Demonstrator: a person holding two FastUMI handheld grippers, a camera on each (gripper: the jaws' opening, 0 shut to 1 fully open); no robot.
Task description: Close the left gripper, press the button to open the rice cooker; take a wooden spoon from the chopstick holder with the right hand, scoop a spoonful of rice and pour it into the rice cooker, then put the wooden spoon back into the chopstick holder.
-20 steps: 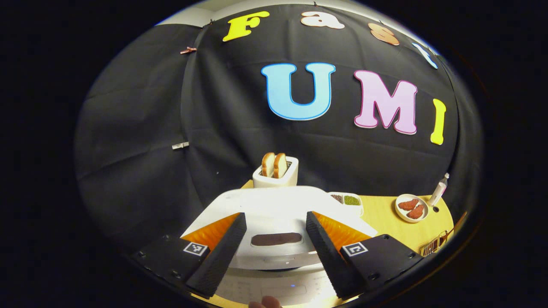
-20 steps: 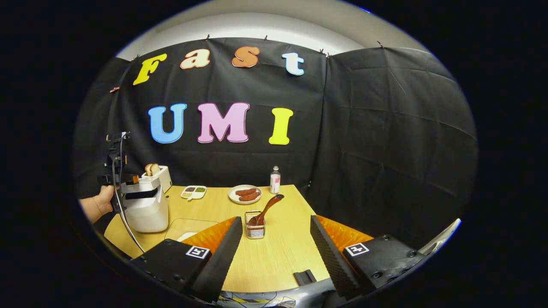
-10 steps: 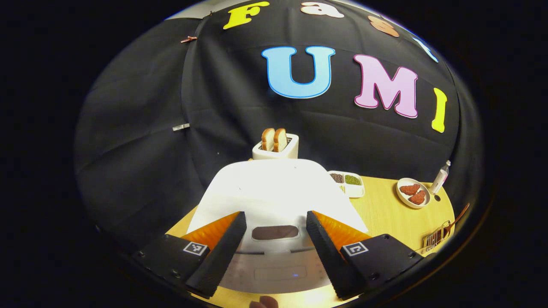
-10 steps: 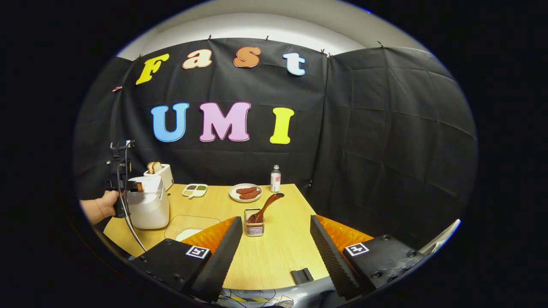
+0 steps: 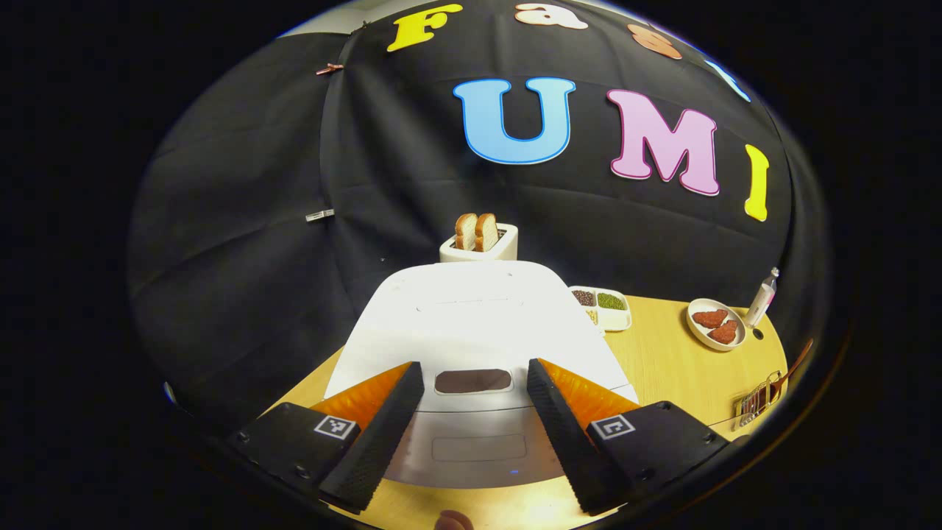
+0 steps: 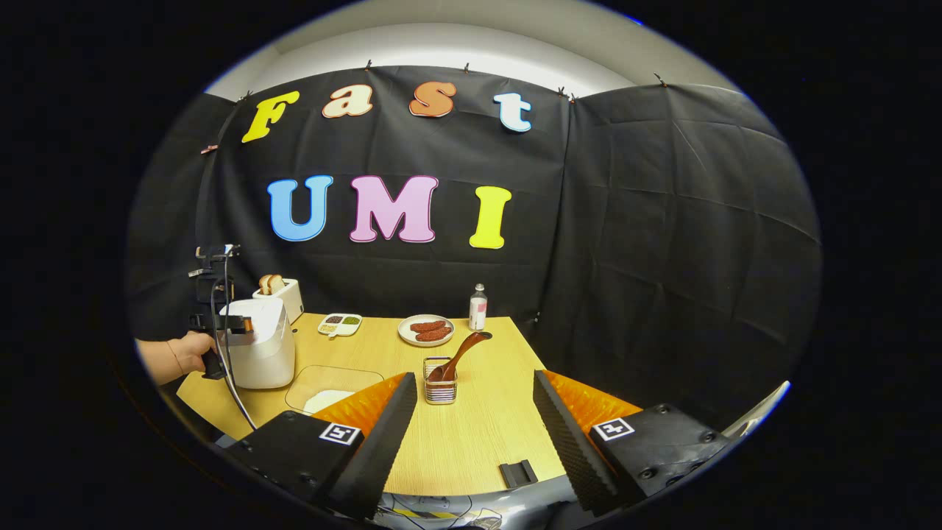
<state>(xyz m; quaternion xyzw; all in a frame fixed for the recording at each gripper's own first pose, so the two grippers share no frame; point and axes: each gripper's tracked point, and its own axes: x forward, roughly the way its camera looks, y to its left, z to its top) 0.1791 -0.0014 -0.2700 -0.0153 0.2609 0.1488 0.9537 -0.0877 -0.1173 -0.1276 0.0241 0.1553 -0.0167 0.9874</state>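
Left gripper (image 5: 471,434): jaws spread wide, nothing held. In the left gripper view the two fingers rise from the bottom of the frame and flank the front of the white, boxy rice cooker (image 5: 478,324). The cooker's lid is down. Its dark oval button (image 5: 472,380) sits in the gap between the fingers, lower centre of the frame; contact between fingers and cooker cannot be confirmed.

Behind the cooker, at frame centre, stands a white toaster with two bread slices (image 5: 479,241). To its right lies a white divided dish of beans and grains (image 5: 606,305).

Right gripper (image 6: 471,434): jaws likewise open and empty, at the bottom of the right gripper view, above the near edge of the light wooden table (image 6: 471,442). Just beyond the fingers, at lower centre, stands the wire chopstick holder (image 6: 440,381). The brown wooden spoon (image 6: 460,353) rests in it, bowl end up, leaning to the right. Further back are a white plate with reddish meat pieces (image 6: 426,330) and a small clear bottle with a pink label (image 6: 478,308).

At the left of this view a hand (image 6: 193,353) holds the left gripper against the cooker's front. A flat clear container of white rice (image 6: 333,386) lies on the table right of the cooker.
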